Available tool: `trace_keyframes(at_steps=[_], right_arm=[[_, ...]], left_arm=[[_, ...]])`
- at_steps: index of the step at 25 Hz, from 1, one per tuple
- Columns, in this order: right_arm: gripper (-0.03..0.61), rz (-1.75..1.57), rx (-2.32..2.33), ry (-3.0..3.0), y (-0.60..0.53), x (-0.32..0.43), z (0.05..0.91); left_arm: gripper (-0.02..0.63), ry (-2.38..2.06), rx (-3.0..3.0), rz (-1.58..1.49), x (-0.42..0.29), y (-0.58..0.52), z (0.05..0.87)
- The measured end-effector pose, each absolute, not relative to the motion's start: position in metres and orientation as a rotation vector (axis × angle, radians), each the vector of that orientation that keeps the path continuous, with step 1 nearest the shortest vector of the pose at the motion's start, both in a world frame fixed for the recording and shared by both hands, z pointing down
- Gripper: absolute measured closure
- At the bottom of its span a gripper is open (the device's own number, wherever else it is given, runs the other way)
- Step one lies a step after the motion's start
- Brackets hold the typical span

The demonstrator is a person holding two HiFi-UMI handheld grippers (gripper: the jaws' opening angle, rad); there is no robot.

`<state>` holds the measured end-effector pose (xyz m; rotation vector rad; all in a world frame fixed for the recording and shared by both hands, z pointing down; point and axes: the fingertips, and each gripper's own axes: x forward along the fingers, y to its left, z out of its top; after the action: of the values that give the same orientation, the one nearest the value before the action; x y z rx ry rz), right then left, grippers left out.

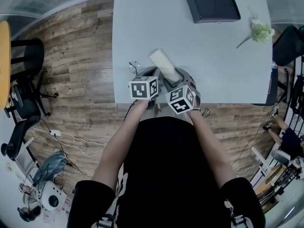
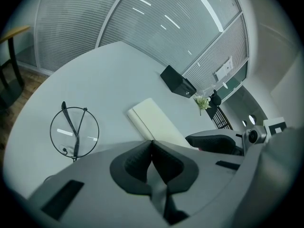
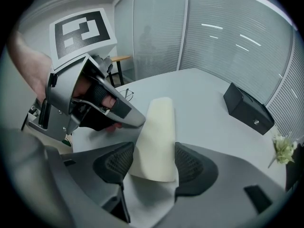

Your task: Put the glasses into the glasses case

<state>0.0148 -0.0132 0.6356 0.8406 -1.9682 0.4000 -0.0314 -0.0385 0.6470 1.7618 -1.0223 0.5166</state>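
The white table (image 1: 213, 65) carries a black box (image 1: 213, 7) at its far side. The cream case (image 1: 164, 64) is near the front edge, its near end clamped between the right gripper's (image 3: 152, 163) 2 jaws. The left gripper (image 2: 152, 158), just beside it, has its jaws pressed together on nothing. The folded glasses (image 2: 76, 129) lie on the table left of the case. A flower (image 1: 260, 32) lies near the box.

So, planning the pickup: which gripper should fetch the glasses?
Probably the left gripper: jaws together on nothing, glasses on the table beside it. The right gripper is busy gripping the glasses case.
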Motion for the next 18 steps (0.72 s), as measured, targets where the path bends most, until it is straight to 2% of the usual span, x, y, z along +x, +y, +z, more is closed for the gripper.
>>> trace_keyframes(at_steps=[18], right_arm=[[0.284, 0.560, 0.805, -2.039, -0.015, 0.019, 0.626]], left_arm=[[0.591, -1.050, 1.769, 0.562, -0.031, -0.040, 0.639]])
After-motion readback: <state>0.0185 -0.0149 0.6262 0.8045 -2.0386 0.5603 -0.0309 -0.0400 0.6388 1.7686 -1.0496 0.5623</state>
